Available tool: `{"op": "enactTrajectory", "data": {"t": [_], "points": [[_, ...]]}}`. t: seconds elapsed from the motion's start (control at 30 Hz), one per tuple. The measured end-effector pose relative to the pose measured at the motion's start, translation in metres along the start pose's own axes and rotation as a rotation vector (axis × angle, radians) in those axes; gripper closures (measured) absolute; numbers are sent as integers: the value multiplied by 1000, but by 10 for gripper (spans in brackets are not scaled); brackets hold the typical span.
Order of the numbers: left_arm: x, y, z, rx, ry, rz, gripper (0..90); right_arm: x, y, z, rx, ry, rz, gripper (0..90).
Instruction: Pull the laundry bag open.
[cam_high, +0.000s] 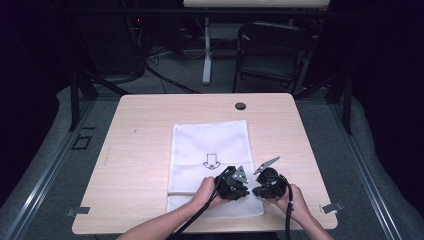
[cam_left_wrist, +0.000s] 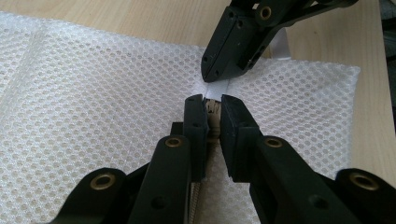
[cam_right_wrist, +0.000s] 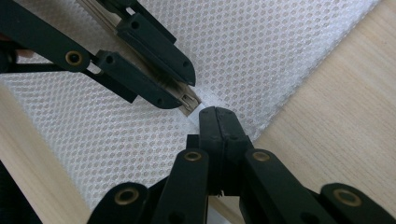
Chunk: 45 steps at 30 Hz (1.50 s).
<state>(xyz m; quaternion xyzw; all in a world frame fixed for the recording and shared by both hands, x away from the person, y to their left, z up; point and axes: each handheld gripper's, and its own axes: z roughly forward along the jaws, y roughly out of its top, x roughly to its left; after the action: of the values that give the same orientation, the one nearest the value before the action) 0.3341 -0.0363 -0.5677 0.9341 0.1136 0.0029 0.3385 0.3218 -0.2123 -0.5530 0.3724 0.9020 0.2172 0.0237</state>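
Two claws meet at the mesh bag's (cam_high: 210, 165) near edge on the table (cam_high: 140, 150): my left gripper (cam_left_wrist: 212, 105) nips the zipper pull (cam_left_wrist: 213, 112), my right gripper (cam_right_wrist: 217, 116) is clamped on the bag's white tab (cam_left_wrist: 215, 87).

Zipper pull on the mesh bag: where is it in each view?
High view: hidden under the two grippers, near the mesh bag's front edge.
Left gripper view: zipper pull at centre, between the left gripper's jaws.
Right gripper view: pull just above centre, beyond the right gripper.
Shared landmark: white tab.

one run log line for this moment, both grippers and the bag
left gripper: shut on zipper pull | right gripper: shut on mesh bag end
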Motion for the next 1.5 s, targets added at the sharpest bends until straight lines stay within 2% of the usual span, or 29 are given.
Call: {"op": "enactTrajectory", "data": {"t": [0.03,0.07,0.17,0.23,0.27,0.47,0.5,0.57,0.67,0.77,0.87,0.9,0.93,1.07,1.13,1.17,1.2,1.23,1.33,1.4,1.5], "points": [[0,0,0,0,1,-5,793,0,0,0,3,2,-3,900],[0,0,0,19,13,-4,782,0,0,0,1,0,0,900],[0,0,3,9,-4,1,762,0,0,0,2,4,0,900],[-1,0,2,24,8,11,769,0,0,0,-2,10,5,900],[0,0,3,7,-5,3,792,0,0,0,-1,10,4,900],[1,0,2,3,-14,-2,819,1,0,0,-2,-10,14,900],[1,0,2,0,-13,-4,819,4,-3,5,-66,-8,71,900],[1,0,1,4,-12,-6,820,2,-1,2,-24,-7,35,900],[1,0,-1,7,-9,-8,821,1,0,1,-6,-5,22,900],[1,1,-2,20,0,-4,821,1,0,1,-5,-8,22,900],[1,1,0,0,-10,-11,821,3,0,1,-9,-15,15,900],[1,1,-1,4,-10,-12,821,4,0,3,-29,-15,21,900],[1,1,-2,19,-2,-10,821,4,0,3,-25,-20,19,900],[2,0,-3,8,-15,-14,821,3,0,1,-6,-22,9,900],[3,0,-3,10,-15,-15,821,3,0,2,-8,-21,9,900],[3,-1,-3,-4,-26,-18,821,3,0,2,-14,-12,15,900],[3,-1,-4,14,-14,-17,821,3,0,1,0,-19,10,900],[4,-2,-4,-6,-25,-19,821,3,0,2,-12,-10,23,900],[5,-3,-5,-4,-33,-23,821,3,1,1,0,-19,13,900],[4,-2,-6,13,-18,-14,821,3,1,1,2,-20,16,900],[3,-2,-5,-1,-27,-10,821,4,1,1,2,-15,15,900]]}}
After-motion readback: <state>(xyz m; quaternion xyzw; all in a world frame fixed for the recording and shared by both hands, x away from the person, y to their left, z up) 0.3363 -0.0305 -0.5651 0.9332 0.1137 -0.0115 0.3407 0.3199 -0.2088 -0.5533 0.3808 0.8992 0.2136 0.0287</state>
